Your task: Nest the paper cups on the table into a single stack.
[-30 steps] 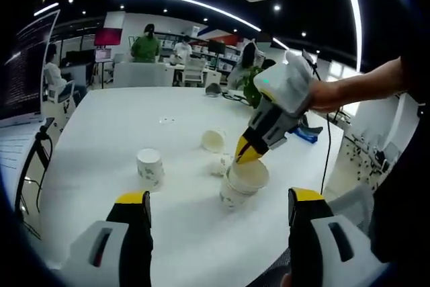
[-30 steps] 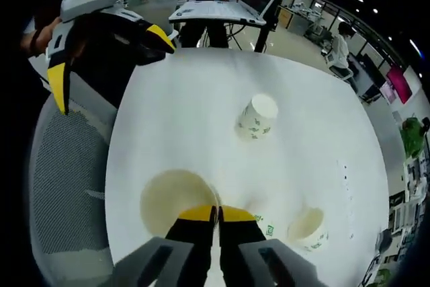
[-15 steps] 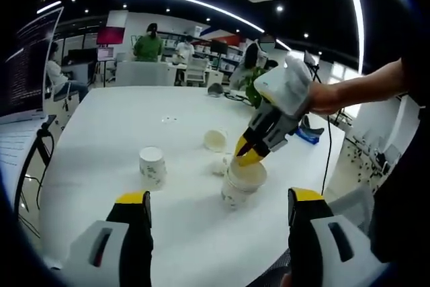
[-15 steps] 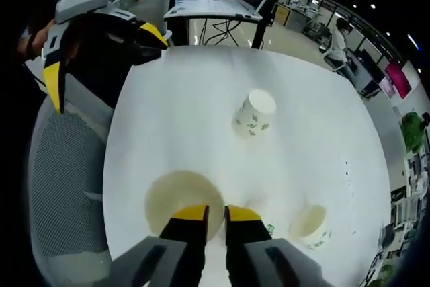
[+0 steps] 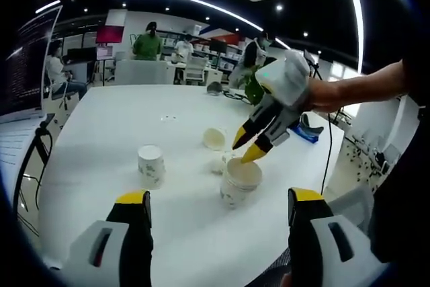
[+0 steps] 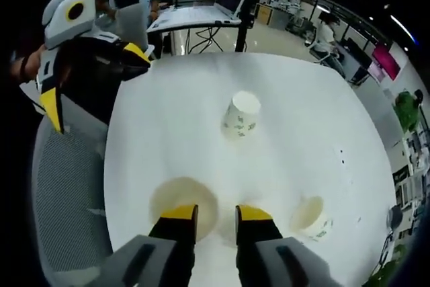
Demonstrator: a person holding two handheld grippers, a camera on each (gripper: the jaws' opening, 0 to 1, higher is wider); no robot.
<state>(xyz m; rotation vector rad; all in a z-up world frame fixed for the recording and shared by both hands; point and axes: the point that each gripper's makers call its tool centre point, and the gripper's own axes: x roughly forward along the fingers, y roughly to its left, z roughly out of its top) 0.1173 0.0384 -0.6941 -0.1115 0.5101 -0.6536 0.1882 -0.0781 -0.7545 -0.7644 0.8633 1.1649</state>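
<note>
An upright stack of white paper cups (image 5: 238,181) with green print stands near the table's front edge; its open mouth (image 6: 183,199) lies just below my right gripper. My right gripper (image 6: 216,213) is open and hovers just above the rim, and it shows from the side (image 5: 246,150). One cup (image 5: 150,165) stands upside down to the left (image 6: 240,115). Another cup (image 5: 215,139) lies on its side farther back (image 6: 312,216). A further cup (image 5: 224,162) lies behind the stack, partly hidden. My left gripper (image 5: 218,199) is open, holds nothing, and hangs off the table's edge (image 6: 94,78).
The round white table (image 5: 107,126) ends close to my left gripper. A grey mesh chair (image 6: 64,186) sits below that edge. A laptop on a stand (image 6: 201,11) is beyond the table. Cables and small items (image 5: 228,93) lie at the far side; people stand in the background.
My right gripper was shut on the stack's rim; its jaws have spread and let go, and it has lifted slightly. The left gripper and the other cups stay put.
</note>
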